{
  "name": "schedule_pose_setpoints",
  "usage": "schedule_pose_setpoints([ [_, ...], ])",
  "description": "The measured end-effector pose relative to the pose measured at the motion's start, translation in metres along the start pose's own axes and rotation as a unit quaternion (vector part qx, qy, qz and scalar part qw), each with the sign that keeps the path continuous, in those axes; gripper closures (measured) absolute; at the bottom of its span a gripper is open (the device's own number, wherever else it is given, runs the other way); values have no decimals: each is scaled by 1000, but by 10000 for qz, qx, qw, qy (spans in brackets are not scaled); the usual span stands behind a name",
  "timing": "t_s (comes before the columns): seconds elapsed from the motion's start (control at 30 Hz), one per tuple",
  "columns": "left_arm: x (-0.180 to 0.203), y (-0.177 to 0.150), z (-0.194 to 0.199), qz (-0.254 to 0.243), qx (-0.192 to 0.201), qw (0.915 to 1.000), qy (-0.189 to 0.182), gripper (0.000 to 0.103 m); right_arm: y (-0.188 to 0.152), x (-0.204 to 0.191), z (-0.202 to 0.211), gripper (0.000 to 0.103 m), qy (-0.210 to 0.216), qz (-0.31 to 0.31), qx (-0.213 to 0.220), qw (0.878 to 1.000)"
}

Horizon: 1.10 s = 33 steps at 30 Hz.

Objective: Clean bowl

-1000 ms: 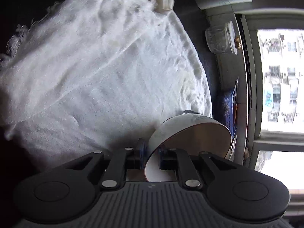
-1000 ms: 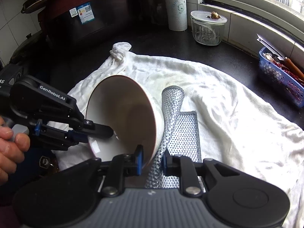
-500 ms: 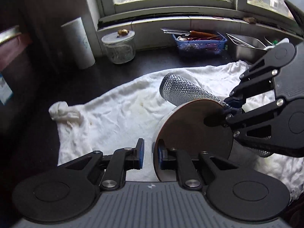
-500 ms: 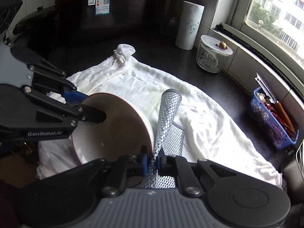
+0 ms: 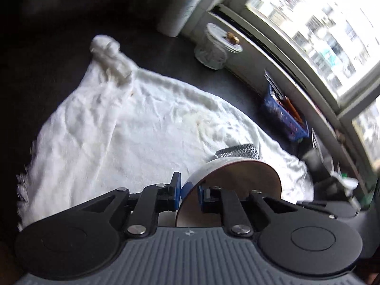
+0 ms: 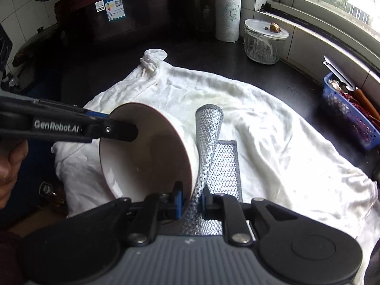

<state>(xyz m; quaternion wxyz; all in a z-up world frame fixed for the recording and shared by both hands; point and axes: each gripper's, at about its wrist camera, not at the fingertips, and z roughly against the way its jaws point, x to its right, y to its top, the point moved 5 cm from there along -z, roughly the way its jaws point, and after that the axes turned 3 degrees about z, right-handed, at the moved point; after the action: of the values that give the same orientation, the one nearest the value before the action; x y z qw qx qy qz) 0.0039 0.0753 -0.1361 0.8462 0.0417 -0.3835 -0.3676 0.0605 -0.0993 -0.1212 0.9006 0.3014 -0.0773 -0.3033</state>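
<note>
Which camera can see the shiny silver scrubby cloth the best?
The right wrist view. There the silver scrubbing cloth shows nearly whole, pinched in the right gripper against the bowl. The left wrist view shows only its top edge behind the bowl.

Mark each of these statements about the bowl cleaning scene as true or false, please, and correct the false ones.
1. The left gripper clamps the rim of the bowl. True.
2. The right gripper holds a yellow sponge. False: it pinches a silver mesh scrubbing cloth.
3. The bowl stands upright on the white towel. False: it is tipped on its side and held up.
4. The scrubbing cloth lies against the bowl's outer wall. True.
5. The glass jar by the window has no lid. False: a lid covers it.
</note>
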Motion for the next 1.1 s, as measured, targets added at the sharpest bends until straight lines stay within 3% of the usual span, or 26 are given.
schedule_pose_setpoints([
  [0.1,-25,-1,-5,1158,-207,9927,-263,86,1,-3,-1,83,94,-83,10,9999],
  [0.17,-39,-7,-9,1822,-343,9820,-372,86,2,-4,-1,82,143,-138,15,9998],
  [0.3,-47,-12,-14,2077,-522,9763,-326,87,2,-6,-2,83,230,-198,5,9995],
  [0.37,-39,-10,-15,1652,-562,9843,-246,87,1,-7,-4,84,250,-194,0,9995],
  [0.47,-14,-6,-16,354,-587,9976,48,88,-1,-5,-4,86,245,-201,-1,9995],
  [0.53,7,-6,-14,-713,-521,9956,309,88,1,-3,-1,89,117,-74,56,9999],
  [0.57,20,-7,-12,-1344,-428,9890,445,87,2,-3,0,91,48,1,89,9999],
  [0.6,35,-9,-10,-2135,-289,9746,606,87,4,-2,2,92,-11,84,117,9999],
  [0.67,62,-21,-8,-3609,-70,9280,925,87,7,-2,4,94,-120,259,165,9995],
  [0.73,76,-31,-8,-4432,33,8898,1091,88,10,-3,7,94,-244,463,201,9984],
  [0.77,81,-36,-7,-4733,72,8732,1155,94,11,-3,8,95,-306,577,210,9976],
  [0.83,84,-41,-6,-4990,146,8573,1257,95,12,-5,10,95,-425,801,238,9956],
  [0.87,85,-41,-5,-4989,167,8572,1265,97,13,-6,11,95,-483,898,254,9945],
  [0.93,84,-39,-2,-4817,183,8677,1211,97,15,-7,14,95,-559,1019,283,9928],
  [1.1,61,-16,0,-3324,139,9395,811,94,16,1,13,94,-302,612,195,9975],
])
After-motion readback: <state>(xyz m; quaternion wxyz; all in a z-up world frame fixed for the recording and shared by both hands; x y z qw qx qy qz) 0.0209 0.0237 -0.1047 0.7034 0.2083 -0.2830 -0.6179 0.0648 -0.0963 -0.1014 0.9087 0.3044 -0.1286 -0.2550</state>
